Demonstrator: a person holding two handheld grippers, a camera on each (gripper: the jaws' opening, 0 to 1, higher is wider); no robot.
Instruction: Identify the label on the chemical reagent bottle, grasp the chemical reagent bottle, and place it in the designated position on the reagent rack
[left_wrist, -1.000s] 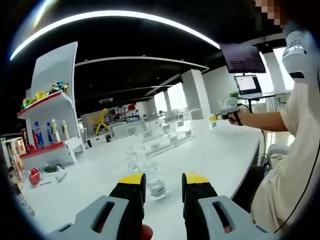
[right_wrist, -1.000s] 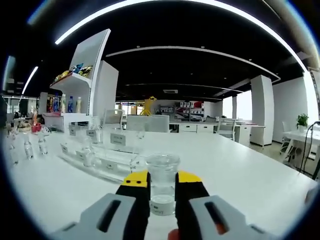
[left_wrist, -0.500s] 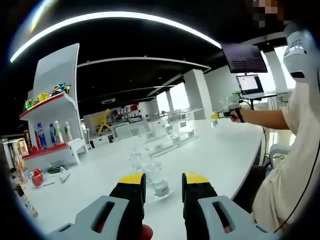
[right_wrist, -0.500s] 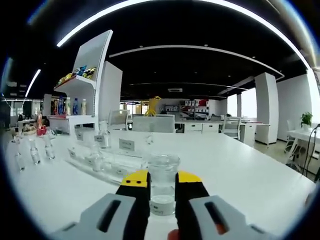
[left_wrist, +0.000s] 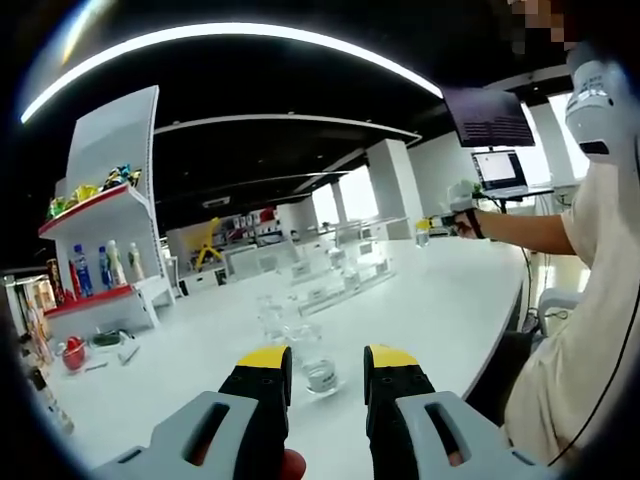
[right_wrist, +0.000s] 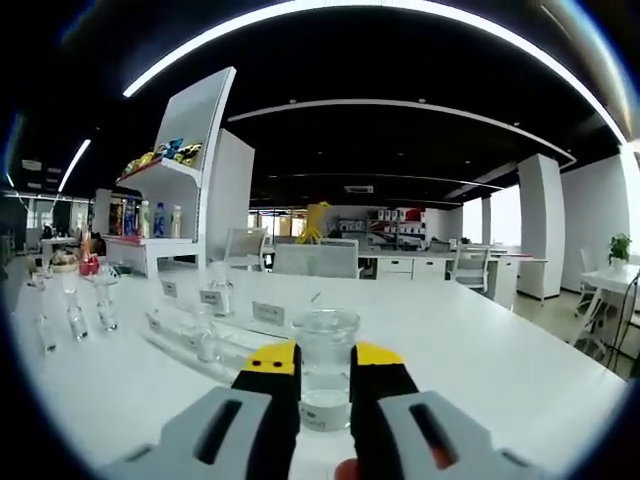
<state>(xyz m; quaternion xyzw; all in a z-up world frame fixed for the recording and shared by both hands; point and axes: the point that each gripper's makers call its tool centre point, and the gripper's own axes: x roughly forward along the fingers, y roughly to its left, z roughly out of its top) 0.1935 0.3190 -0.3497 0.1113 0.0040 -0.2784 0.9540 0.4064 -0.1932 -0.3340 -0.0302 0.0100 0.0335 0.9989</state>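
Note:
In the right gripper view my right gripper (right_wrist: 325, 362) is shut on a clear glass reagent bottle (right_wrist: 325, 345) with a white label low on it, held upright above the white table (right_wrist: 480, 370). The clear reagent rack (right_wrist: 215, 325) with small label cards lies ahead to the left, one bottle (right_wrist: 222, 298) standing in it. My left gripper (left_wrist: 328, 360) is open over the table, with a small clear bottle (left_wrist: 318, 372) standing just beyond its tips. The left gripper view also has the rack (left_wrist: 340, 278) farther off and the right gripper (left_wrist: 440, 227) with its bottle at the end of the person's arm.
Several loose clear bottles (right_wrist: 72, 310) stand at the table's left end. A white shelf unit (left_wrist: 105, 250) with drinks and snacks is behind. A laptop (left_wrist: 497, 172) and a monitor sit at the far right, and the person's torso (left_wrist: 590, 330) is close by.
The right gripper has carried the bottle leftward toward the rack, which now sits nearer the middle of its view. The left gripper has stayed still and open.

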